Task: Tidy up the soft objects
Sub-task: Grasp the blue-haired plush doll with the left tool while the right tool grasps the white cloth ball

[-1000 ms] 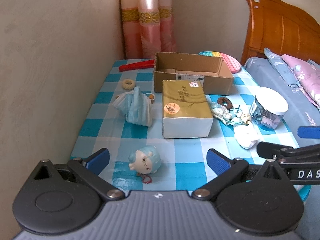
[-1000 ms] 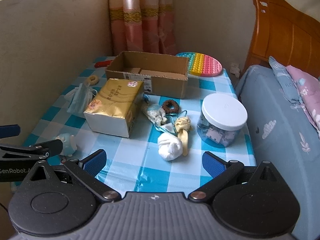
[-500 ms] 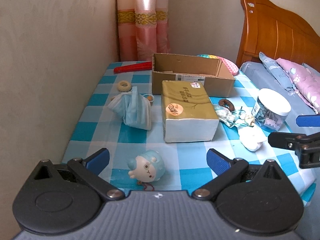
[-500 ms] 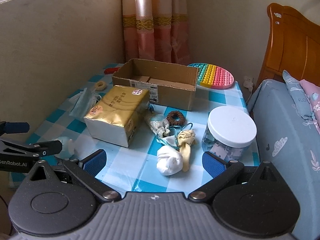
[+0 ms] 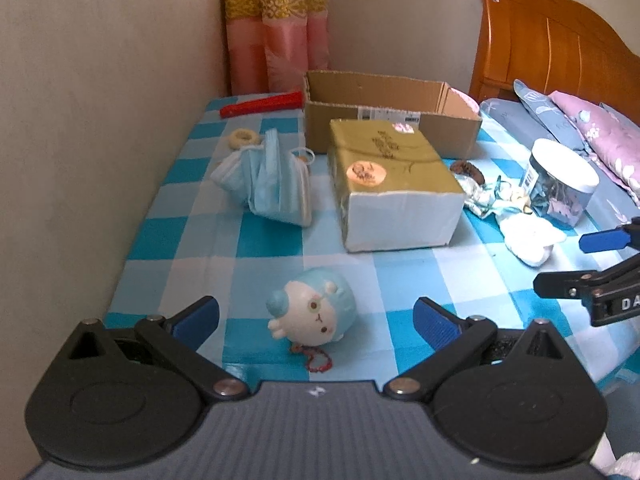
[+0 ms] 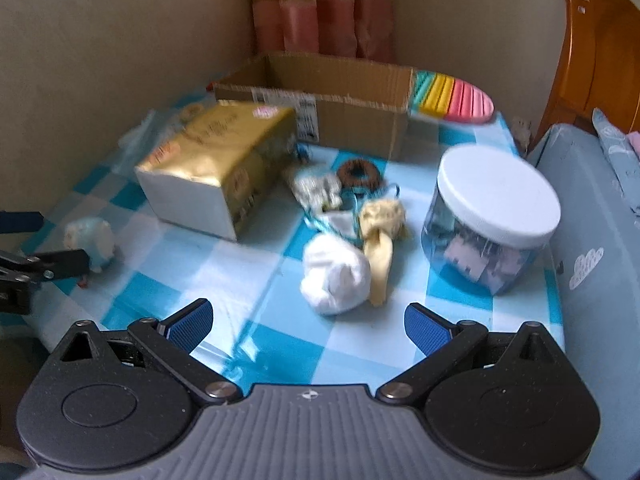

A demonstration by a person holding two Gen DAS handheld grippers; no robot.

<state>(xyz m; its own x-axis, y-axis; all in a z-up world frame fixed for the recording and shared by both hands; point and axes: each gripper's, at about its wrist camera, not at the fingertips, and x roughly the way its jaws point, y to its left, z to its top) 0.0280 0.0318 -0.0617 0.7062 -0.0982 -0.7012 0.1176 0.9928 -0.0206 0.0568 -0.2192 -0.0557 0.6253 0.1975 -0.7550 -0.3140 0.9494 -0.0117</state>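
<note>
A blue-and-white squishy sheep toy (image 5: 314, 312) lies near the table's front edge, between the fingers of my open left gripper (image 5: 316, 318), untouched. Blue face masks (image 5: 268, 178) lie crumpled at the left. A gold tissue pack (image 5: 390, 178) sits in the middle, before an open cardboard box (image 5: 384, 114). In the right wrist view, a white rolled sock (image 6: 334, 276) and a yellow sock (image 6: 380, 236) lie just ahead of my open right gripper (image 6: 308, 324). A brown scrunchie (image 6: 358, 174) and a patterned cloth bundle (image 6: 320, 194) lie behind them.
A clear jar with a white lid (image 6: 494, 216) stands at the right. A rainbow pop-it pad (image 6: 454, 98) lies behind the box. A red strip (image 5: 262, 106) and a beige ring (image 5: 242, 136) lie at the far left. Walls bound left and back; a bed (image 6: 596, 240) borders the right.
Both grippers have moved forward and lower toward the table. The sheep toy now sits larger between the left fingers, and the white sock is closer to the right gripper. Nothing on the table has moved.
</note>
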